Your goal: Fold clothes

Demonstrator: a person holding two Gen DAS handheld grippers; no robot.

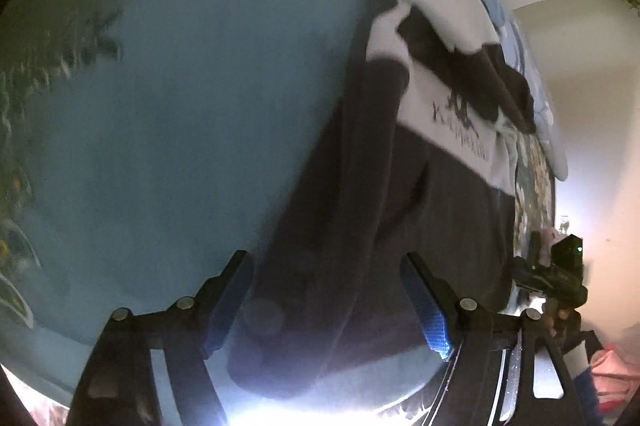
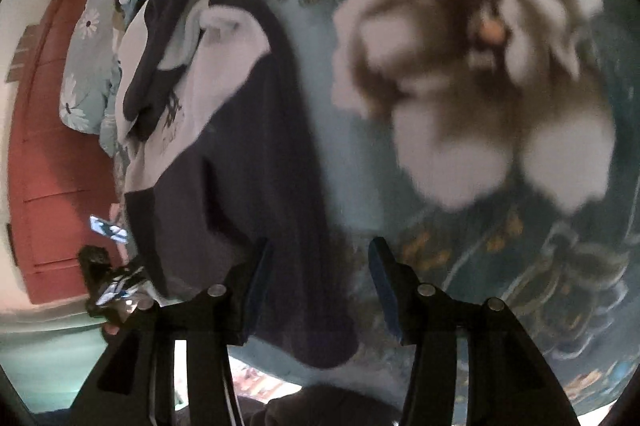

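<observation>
Two tools are in your hands, and both stand with their fingers spread wide and nothing between them. Your left tool [image 1: 326, 300] hovers over the dark lower part of the sweatshirt [image 1: 384, 193]; its blue pads [image 1: 434, 322] frame the hem end of the garment without gripping it. Your right tool [image 2: 320, 290] hangs over the sweatshirt's other long edge [image 2: 240, 165], its left finger above the dark cloth and its right finger above the bedspread [image 2: 480, 266].

The sweatshirt lies lengthwise on the bed, navy at the body and sleeves, with a white chest panel [image 1: 440, 93] that carries a dark printed logo. A dark sleeve [image 2: 160, 65] is folded across that white panel.

Under the garment, the bedspread is plain teal in the left wrist view [image 1: 180, 125] and shows a large pale flower [image 2: 472, 65], blurred, in the right wrist view. At the far end of the sweatshirt lies a light blue daisy-print cloth [image 2: 86, 65]. Beyond the bed stands a red cabinet [image 2: 52, 165].
</observation>
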